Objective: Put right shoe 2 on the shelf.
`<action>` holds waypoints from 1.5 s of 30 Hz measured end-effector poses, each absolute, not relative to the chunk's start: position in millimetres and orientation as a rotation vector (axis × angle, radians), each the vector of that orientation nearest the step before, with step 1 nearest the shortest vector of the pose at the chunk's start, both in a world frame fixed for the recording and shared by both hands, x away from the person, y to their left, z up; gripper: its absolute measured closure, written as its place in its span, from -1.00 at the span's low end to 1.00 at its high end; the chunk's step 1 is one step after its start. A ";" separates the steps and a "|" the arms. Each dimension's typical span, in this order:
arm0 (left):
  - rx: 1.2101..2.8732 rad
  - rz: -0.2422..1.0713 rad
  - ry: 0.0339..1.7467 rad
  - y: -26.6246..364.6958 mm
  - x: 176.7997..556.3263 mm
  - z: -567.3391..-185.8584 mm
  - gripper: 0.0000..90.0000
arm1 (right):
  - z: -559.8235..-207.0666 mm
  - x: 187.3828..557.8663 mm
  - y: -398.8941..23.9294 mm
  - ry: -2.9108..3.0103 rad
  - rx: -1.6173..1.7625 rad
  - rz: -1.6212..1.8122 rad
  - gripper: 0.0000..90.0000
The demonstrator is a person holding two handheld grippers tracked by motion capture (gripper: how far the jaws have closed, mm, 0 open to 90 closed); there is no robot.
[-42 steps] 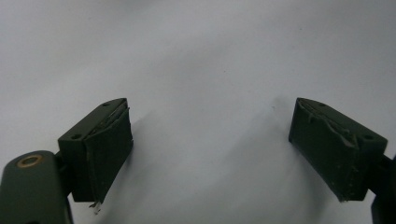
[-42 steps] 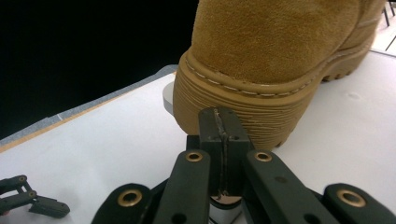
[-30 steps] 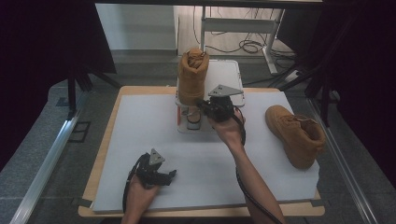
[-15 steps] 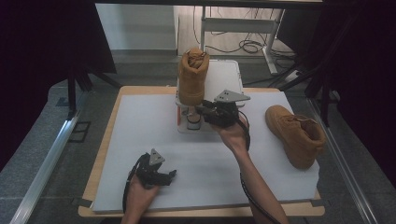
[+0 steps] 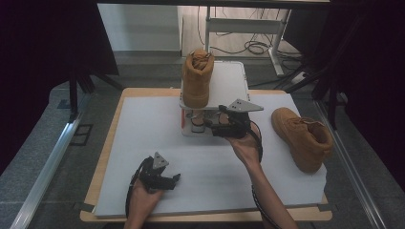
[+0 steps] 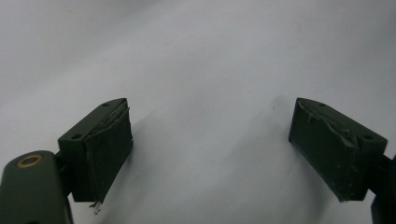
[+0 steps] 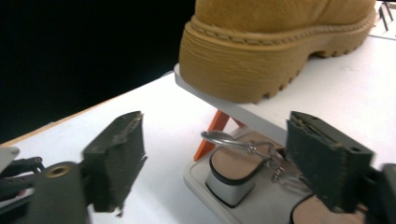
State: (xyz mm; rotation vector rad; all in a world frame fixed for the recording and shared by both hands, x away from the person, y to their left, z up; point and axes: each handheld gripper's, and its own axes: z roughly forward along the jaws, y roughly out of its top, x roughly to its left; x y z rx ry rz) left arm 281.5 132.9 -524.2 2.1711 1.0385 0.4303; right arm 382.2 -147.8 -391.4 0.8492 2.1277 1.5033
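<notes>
A tan boot [image 5: 196,78] stands on the top shelf of a small white rack [image 5: 229,81] at the back middle of the table. A second tan boot [image 5: 301,138] lies on the mat to the right. On the rack's lower tray sits a beige sandal [image 7: 233,168] with a metal buckle. My right gripper [image 5: 213,127] is at that tray; its jaws have just been opening and stand open [image 7: 215,119], with the sandal's strap ahead in the gap and no pad touching it. My left gripper [image 5: 171,179] rests near the front left, open [image 6: 210,105] over bare mat.
A white mat [image 5: 143,138] covers the wooden table. An orange strut [image 7: 212,133] props the rack's upper shelf beside the sandal. A second sandal [image 7: 322,210] lies at the tray's near right. Dark floor, metal rails and cables surround the table.
My right gripper has shifted a little to the right and nearer to me at the rack's lower tray. The left hand and both boots have stayed put.
</notes>
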 end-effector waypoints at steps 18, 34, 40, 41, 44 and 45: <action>2.166 0.426 1.042 132.8 281.6 -524.4 -0.71 | -403.8 364.1 -174.2 2.092 0.860 1.476 -1.00; 2.170 0.423 1.041 133.1 281.8 -524.2 -0.71 | -412.4 347.8 -216.0 2.019 0.942 1.430 -1.00; 2.172 0.424 1.040 133.2 281.8 -524.1 -0.71 | -416.0 342.2 -234.8 1.960 0.993 1.415 -1.00; 2.172 0.424 1.040 133.2 281.8 -524.1 -0.71 | -416.6 341.5 -236.9 1.955 0.999 1.416 -1.00; 2.172 0.425 1.040 133.2 281.8 -524.2 -0.71 | -418.7 338.6 -244.6 1.942 1.023 1.391 -1.00; 2.171 0.425 1.040 133.1 281.7 -524.2 -0.71 | -419.4 337.5 -247.8 1.939 1.032 1.378 -1.00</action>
